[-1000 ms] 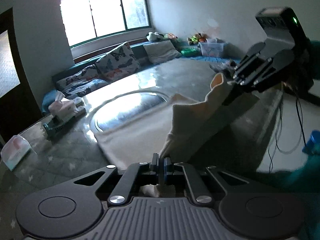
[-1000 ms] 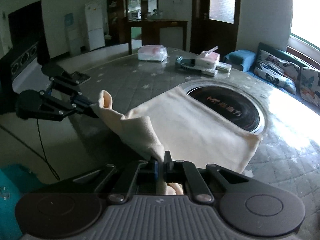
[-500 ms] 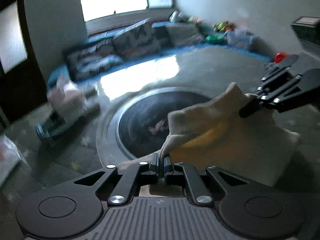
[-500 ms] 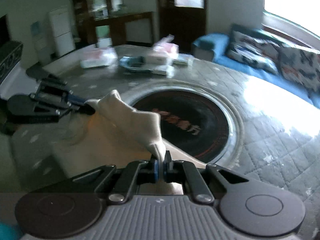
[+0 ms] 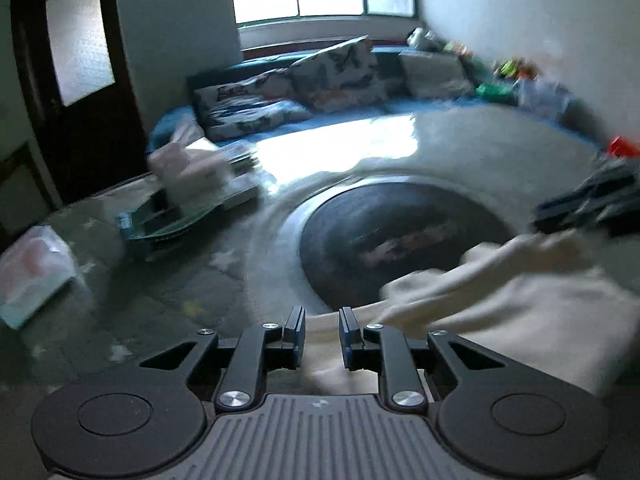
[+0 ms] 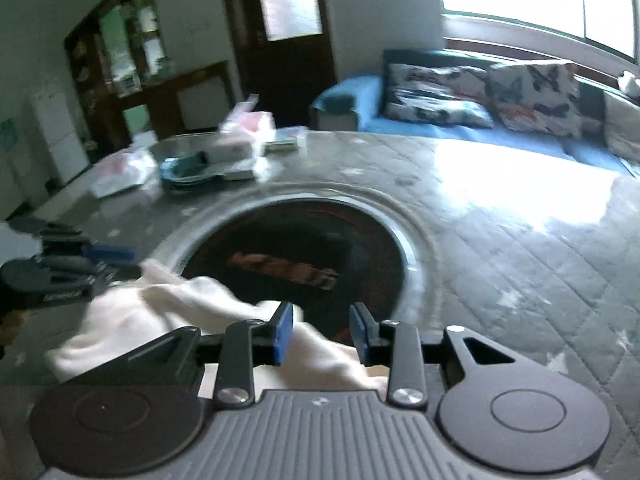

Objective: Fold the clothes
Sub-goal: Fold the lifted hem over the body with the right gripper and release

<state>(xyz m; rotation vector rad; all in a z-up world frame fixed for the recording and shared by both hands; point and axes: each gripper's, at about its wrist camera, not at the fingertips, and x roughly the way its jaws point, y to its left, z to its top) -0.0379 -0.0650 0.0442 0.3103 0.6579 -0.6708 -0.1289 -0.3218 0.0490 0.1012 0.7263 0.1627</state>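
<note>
Both grippers have let go: the left gripper (image 5: 322, 332) and right gripper (image 6: 322, 334) now gape over the dropped cream cloth (image 5: 500, 312).

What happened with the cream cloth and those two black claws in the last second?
Both let go. The left gripper and right gripper, earlier clamped on raised corners of the cream cloth, carried them forward over its far half, then opened; the cloth now lies doubled beside the dark round inset. The grey quilted table is unchanged.

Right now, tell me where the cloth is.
The cloth lies on the table at the near edge of the dark round inset, beneath both open grippers.
</note>
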